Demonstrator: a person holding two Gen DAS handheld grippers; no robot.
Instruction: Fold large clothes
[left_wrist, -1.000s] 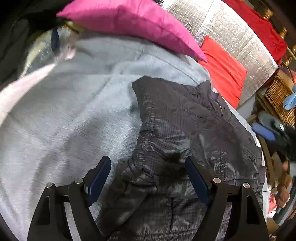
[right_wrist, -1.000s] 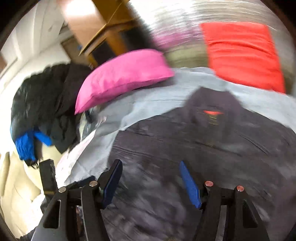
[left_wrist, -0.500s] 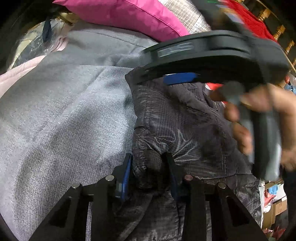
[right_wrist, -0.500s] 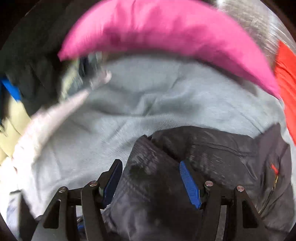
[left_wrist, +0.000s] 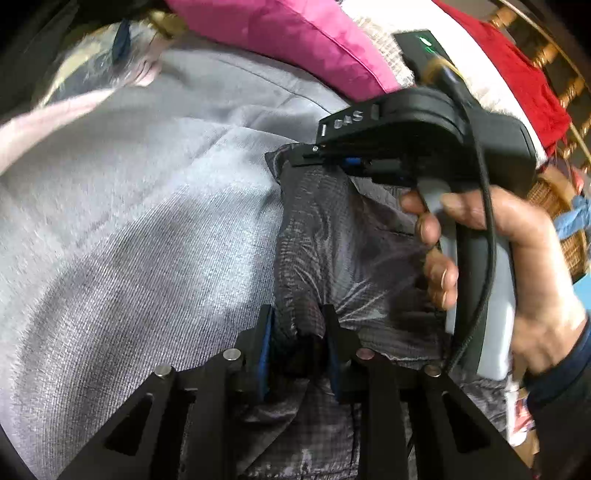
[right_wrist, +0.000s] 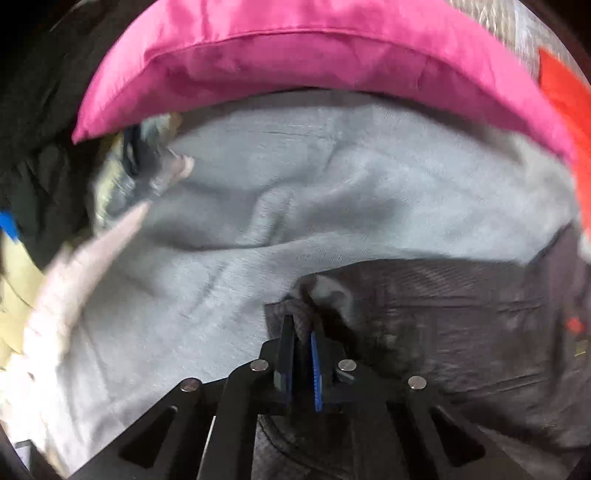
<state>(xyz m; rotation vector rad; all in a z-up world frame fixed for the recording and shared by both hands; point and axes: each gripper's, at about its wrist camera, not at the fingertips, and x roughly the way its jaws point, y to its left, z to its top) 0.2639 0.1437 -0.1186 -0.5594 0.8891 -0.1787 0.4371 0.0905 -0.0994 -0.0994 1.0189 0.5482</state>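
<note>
A dark grey quilted jacket (left_wrist: 332, 236) lies on a grey bedspread (left_wrist: 147, 229). My left gripper (left_wrist: 297, 325) is shut on a bunched fold of the jacket's left edge. My right gripper (right_wrist: 301, 336) is shut on the jacket's far corner (right_wrist: 291, 306); the rest of the jacket (right_wrist: 461, 332) spreads to the right. In the left wrist view the right gripper (left_wrist: 332, 157) and the hand holding it (left_wrist: 517, 258) hang over the jacket's far end.
A pink pillow (right_wrist: 295, 55) lies along the bed's far side, also in the left wrist view (left_wrist: 295, 40). A red cushion (left_wrist: 517, 74) lies right of it. Loose pale clothes (right_wrist: 74, 277) and a dark garment (right_wrist: 37, 129) pile at the left. A wicker basket (left_wrist: 565, 229) stands beyond the bed.
Both grippers closed on the jacket: the left on its near left edge, then the right on its far corner. The right gripper swung over to the far end.
</note>
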